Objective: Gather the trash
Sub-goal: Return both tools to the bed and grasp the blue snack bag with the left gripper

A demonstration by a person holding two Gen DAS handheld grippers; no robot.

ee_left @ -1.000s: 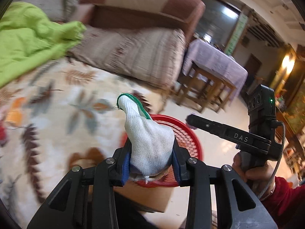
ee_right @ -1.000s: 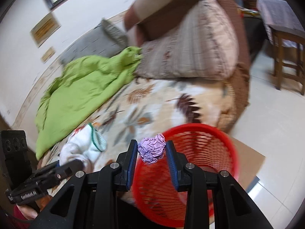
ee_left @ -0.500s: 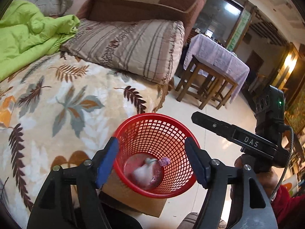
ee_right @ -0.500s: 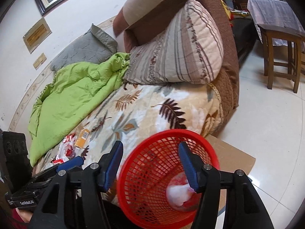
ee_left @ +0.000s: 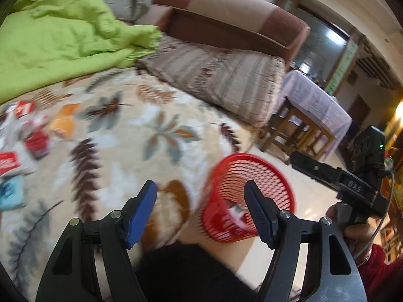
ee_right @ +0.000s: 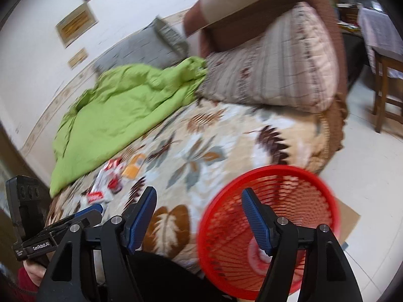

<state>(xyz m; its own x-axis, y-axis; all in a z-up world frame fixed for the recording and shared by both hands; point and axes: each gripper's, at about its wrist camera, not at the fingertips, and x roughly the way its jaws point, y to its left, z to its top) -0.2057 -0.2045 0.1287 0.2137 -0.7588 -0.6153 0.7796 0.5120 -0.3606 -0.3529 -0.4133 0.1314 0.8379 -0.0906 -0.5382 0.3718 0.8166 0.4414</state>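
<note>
A red mesh basket point(ee_left: 267, 166) point(ee_right: 289, 173) stands on the floor by the bed's near corner, with pale crumpled trash point(ee_left: 235, 211) at its bottom. Both grippers are open and hold nothing. My left gripper point(ee_left: 200, 202) hangs over the bed edge, just left of the basket. My right gripper point(ee_right: 199, 210) straddles the basket's left rim. Several wrappers, red, white and orange, lie on the leaf-patterned blanket point(ee_left: 121, 136): a red wrapper point(ee_left: 37, 142) at the left, an orange packet point(ee_right: 133, 168) and red-white wrappers point(ee_right: 113, 176) in the right wrist view. Both views are blurred.
A green quilt point(ee_left: 50, 42) point(ee_right: 121, 108) is bunched at the bed's far side. A striped pillow point(ee_left: 216, 75) point(ee_right: 282, 70) leans on the brown headboard. Wooden stools and a cloth-covered table point(ee_left: 314, 105) stand on the tiled floor beyond. Flat cardboard point(ee_right: 348, 216) lies under the basket.
One second ago the left gripper held a white glove and the right a purple paper ball. Both opened and dropped them into the basket. Both grippers have since swung left toward the bed.
</note>
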